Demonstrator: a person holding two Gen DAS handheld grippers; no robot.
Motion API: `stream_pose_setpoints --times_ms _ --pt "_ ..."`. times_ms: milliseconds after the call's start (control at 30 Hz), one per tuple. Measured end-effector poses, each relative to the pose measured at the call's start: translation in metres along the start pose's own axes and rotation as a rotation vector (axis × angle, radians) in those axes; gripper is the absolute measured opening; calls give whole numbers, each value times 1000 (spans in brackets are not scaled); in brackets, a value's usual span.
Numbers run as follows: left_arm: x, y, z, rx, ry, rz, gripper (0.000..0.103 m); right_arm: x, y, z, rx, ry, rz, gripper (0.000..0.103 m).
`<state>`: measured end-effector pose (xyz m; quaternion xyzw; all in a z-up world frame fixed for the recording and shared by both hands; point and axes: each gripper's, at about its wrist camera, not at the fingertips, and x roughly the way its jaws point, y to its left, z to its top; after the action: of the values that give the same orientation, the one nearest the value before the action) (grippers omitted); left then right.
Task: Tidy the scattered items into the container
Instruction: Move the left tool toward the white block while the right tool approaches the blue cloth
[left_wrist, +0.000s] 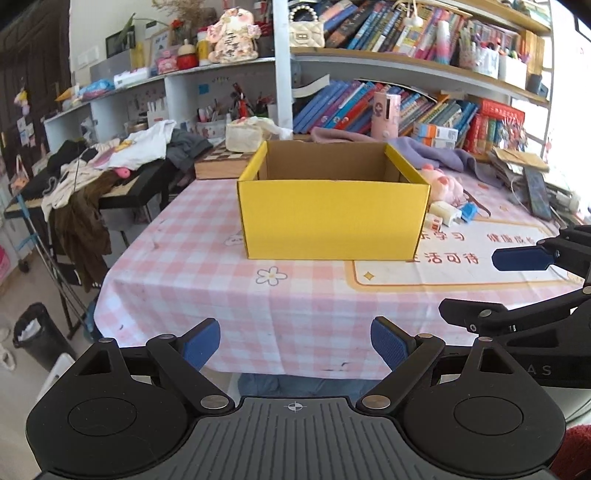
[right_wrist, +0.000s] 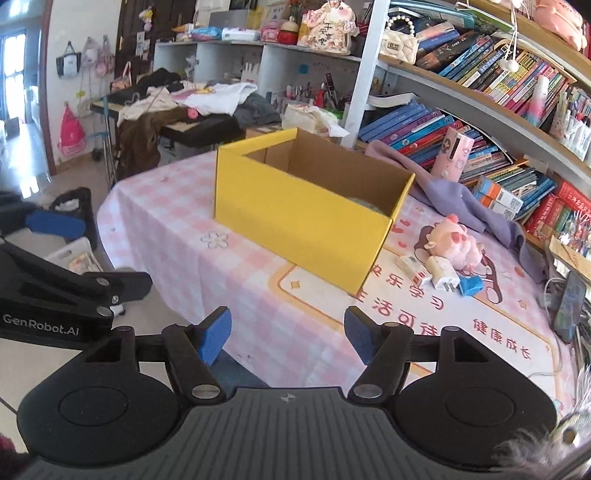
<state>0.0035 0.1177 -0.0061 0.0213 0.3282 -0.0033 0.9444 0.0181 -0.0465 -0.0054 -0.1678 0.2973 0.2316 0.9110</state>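
Note:
An open yellow cardboard box stands on the pink checked table. To its right lie a pink plush toy, a white plug, a small white and orange box and a small blue item. My left gripper hangs open over the table's near edge, in front of the box, with nothing between its pads. My right gripper is open too, empty, facing the box's near right corner. Something pale lies inside the box.
A purple cloth lies behind the plush toy. Book-filled shelves run along the back. A phone lies at the table's right edge. A clothes pile sits to the left, with a black bin on the floor.

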Motion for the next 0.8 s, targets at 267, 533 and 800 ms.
stream_pose_setpoints --times_ms 267,533,800 --pt "5 -10 -3 17 35 -39 91 -2 -6 -10 43 41 -12 68" --pt "9 -20 -4 57 65 -68 91 -7 -31 -19 166 68 -29 75" --pt "28 -43 2 115 112 -132 91 -2 -45 -29 175 114 -74 77"
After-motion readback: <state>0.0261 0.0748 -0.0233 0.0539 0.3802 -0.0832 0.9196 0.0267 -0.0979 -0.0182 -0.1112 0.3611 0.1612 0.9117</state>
